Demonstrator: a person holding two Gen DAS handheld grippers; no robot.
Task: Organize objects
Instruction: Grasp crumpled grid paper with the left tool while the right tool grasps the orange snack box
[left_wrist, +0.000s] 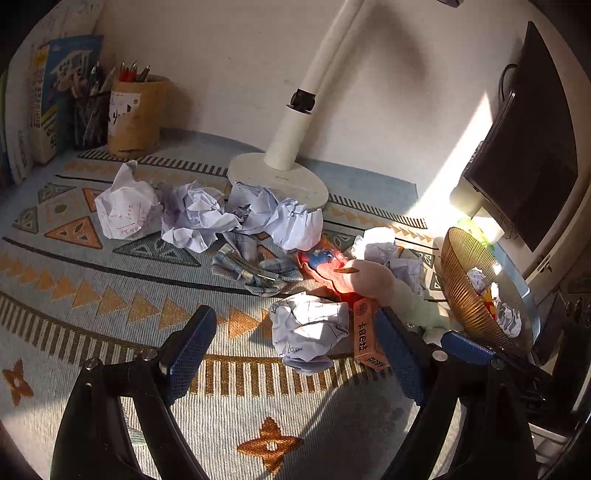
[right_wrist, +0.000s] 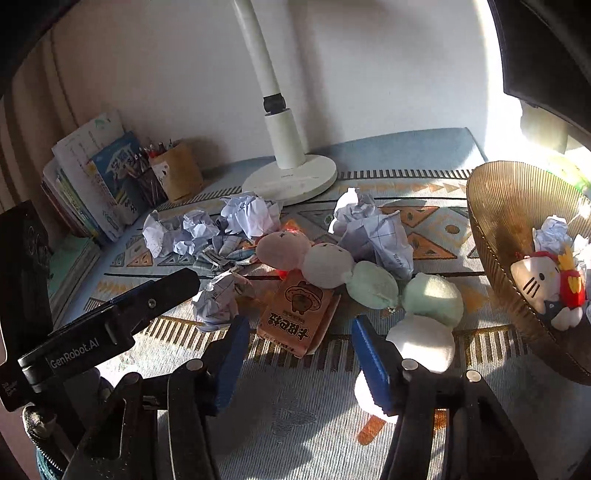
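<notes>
Several crumpled paper balls lie on the patterned mat (left_wrist: 92, 288). One paper ball (left_wrist: 310, 332) sits ahead of my left gripper (left_wrist: 295, 350), between its open fingers and untouched. An orange snack box (right_wrist: 295, 317) lies just in front of my right gripper (right_wrist: 303, 363), whose blue pads (right_wrist: 232, 362) stand apart with nothing pressed. A plush chain of pink, white and green balls (right_wrist: 373, 284) curls past the right finger. The amber glass bowl (right_wrist: 498, 221) at the right holds a cat plush (right_wrist: 543, 284) and paper (right_wrist: 550, 232). My left gripper's body (right_wrist: 110, 321) shows in the right wrist view.
A white lamp base (right_wrist: 288, 177) stands at the back wall. Pen holders (left_wrist: 136, 110) and books (left_wrist: 55, 96) fill the back left corner. A checked cloth (left_wrist: 255, 269) and a red toy (left_wrist: 325, 262) lie mid-mat. A dark screen (left_wrist: 528, 147) stands at the right.
</notes>
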